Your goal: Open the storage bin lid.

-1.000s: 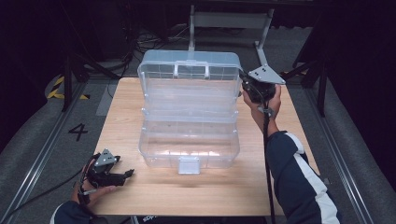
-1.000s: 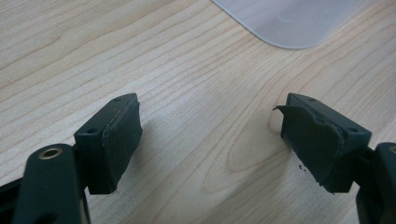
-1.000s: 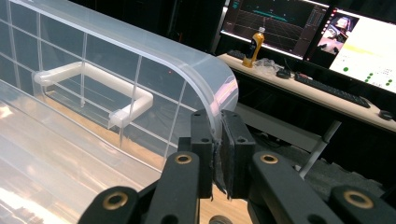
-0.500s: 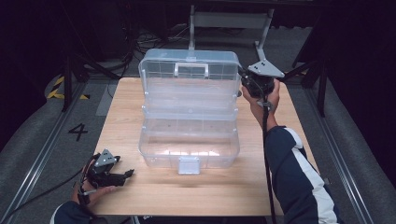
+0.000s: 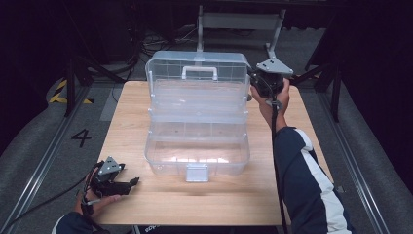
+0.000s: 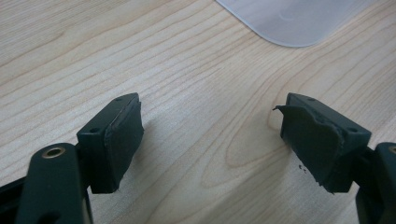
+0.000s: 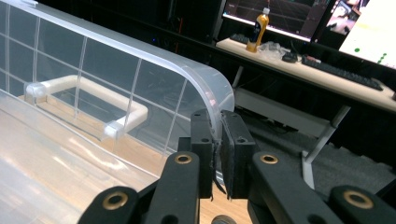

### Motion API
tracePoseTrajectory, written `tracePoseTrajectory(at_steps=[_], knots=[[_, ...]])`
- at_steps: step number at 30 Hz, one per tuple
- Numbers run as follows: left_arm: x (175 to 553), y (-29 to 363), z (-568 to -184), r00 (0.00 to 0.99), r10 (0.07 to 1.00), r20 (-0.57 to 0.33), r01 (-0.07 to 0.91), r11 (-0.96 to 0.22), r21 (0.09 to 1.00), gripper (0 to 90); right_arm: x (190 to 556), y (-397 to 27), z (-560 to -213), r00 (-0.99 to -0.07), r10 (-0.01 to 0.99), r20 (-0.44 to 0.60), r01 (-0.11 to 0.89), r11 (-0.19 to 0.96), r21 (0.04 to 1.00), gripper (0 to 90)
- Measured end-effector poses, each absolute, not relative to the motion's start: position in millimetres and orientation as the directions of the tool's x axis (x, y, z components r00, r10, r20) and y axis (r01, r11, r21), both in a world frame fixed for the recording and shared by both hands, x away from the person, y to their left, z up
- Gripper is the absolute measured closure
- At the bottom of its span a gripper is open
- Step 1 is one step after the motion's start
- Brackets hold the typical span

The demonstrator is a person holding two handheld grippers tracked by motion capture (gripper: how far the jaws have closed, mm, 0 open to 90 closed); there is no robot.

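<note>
On the middle of the wooden surface (image 5: 146, 204) stood a clear plastic box (image 5: 197, 146), opened out in tiers, its lid (image 5: 197, 73) raised at the far side with a white handle (image 5: 199, 72) showing through it. A latch (image 5: 197, 171) hung at the front of the bottom tier, facing the person.

At the lid's right-hand edge, the right gripper (image 7: 215, 144) had its jaws pressed together on the thin curved rim of the lid, the clear plastic pinched between the two black pads. From above, that gripper (image 5: 256, 80) sat at the lid's far right corner, held by a hand whose dark sleeve with white stripes (image 5: 307, 180) reached across the right side of the surface.

The left gripper (image 5: 127, 184) rested near the front left corner, well apart from the box, with its jaws standing apart and nothing but bare wood between them; a rounded corner of the box's base (image 6: 289, 18) lay just beyond.

Judging by the grip, the step in hand was swinging the lid, most likely either opening it fully or starting to fold the tiers shut. The next move would call for guiding the lid along its hinge arc without letting the rim slip from the pads, and the idle left gripper could steady the bottom tier should the box begin to slide.

Beyond the surface were a metal stand (image 5: 241, 22), and a desk with a bottle (image 7: 258, 29) and a keyboard (image 7: 343, 72).
</note>
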State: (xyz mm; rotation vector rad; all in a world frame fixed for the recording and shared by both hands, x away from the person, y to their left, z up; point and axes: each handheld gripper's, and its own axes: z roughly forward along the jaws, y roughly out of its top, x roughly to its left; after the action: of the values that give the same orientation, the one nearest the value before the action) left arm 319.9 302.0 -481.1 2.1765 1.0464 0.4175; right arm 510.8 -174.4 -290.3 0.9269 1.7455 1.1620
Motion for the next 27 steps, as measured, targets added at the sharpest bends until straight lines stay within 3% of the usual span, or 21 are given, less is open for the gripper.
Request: tracePoseTrajectory(at_steps=[27], knots=[[320.7,301.2,-481.1,0.624,0.781,-0.004,0.564,-0.447,0.695,21.4,552.2,-175.3,-302.8,-0.397,0.893,-0.21,0.166,0.295,0.941,84.5]])
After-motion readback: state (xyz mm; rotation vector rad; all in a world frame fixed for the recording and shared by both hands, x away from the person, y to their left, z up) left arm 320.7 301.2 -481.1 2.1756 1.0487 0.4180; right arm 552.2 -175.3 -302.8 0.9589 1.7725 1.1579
